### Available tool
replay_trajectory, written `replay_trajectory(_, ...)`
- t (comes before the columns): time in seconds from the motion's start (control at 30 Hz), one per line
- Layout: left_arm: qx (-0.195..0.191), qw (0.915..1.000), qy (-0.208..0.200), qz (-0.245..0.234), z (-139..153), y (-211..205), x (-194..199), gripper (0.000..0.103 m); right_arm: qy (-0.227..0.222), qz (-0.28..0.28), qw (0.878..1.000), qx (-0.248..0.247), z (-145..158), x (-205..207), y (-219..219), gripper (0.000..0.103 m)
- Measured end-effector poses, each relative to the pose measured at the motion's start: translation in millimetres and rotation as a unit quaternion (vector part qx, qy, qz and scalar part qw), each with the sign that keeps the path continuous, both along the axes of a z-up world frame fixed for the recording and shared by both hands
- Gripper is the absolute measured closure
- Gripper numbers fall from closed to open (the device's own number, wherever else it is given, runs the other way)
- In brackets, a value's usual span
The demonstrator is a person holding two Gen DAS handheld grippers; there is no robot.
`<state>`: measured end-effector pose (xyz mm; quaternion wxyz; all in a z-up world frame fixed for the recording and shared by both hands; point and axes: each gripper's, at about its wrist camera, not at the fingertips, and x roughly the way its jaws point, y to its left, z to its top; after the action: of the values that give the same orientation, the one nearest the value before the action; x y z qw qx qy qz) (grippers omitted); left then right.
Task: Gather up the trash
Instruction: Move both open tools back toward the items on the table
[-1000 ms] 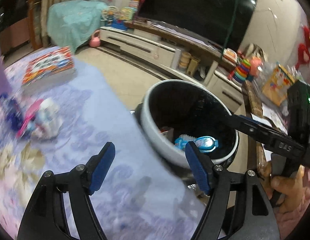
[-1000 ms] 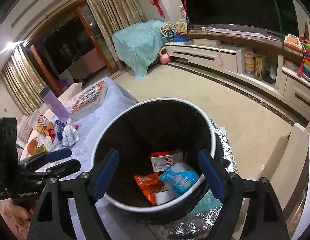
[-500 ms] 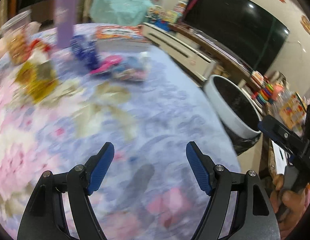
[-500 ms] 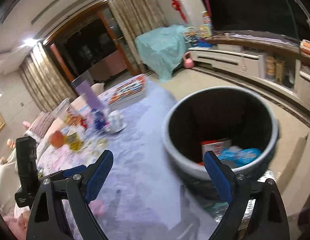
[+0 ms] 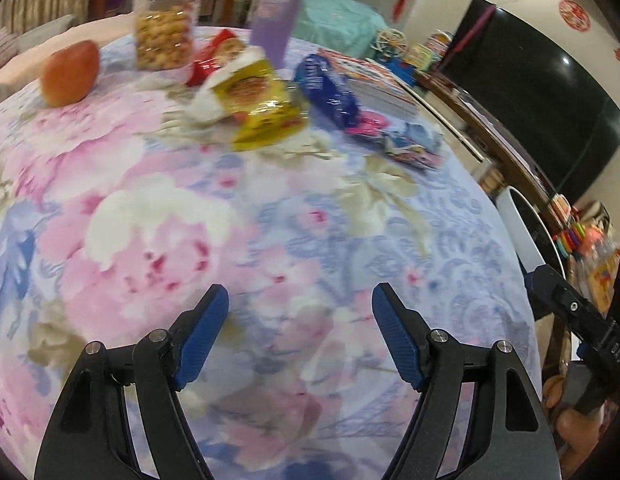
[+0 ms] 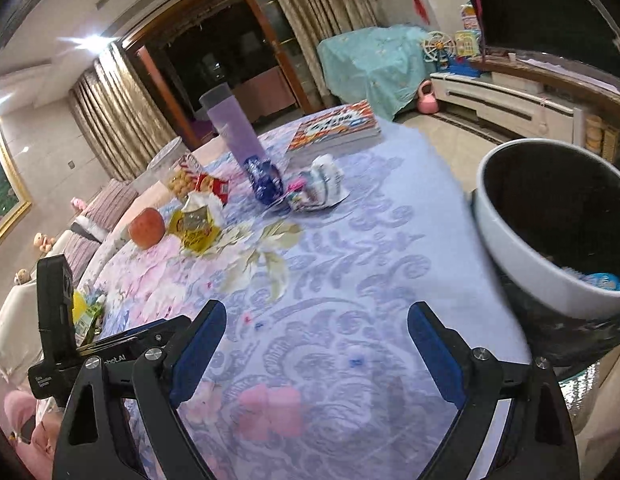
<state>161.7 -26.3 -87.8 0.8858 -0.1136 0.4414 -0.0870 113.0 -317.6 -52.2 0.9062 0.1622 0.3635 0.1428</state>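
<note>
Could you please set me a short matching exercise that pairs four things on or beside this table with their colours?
Things:
1. apple
2. tall cup
3. crumpled wrapper nearest the apple
4. trash bin rim

Colours:
a. yellow
b. white
c. red-orange
d. purple

Pairs: 1-c, 2-d, 3-a, 4-b

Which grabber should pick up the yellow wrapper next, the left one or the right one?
Probably the left gripper. It is open, empty and points toward the yellow wrapper. The right gripper, also open, sits nearer the trash bin.
</note>
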Motion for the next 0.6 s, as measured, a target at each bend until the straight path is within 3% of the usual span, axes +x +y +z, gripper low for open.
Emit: replay_trajectory(0.6, 0.002, 0.9991, 0.001, 0.041, 8, 17, 35, 0.024, 0.017, -0.02, 1.0, -0.002, -16, 62, 24, 0.01)
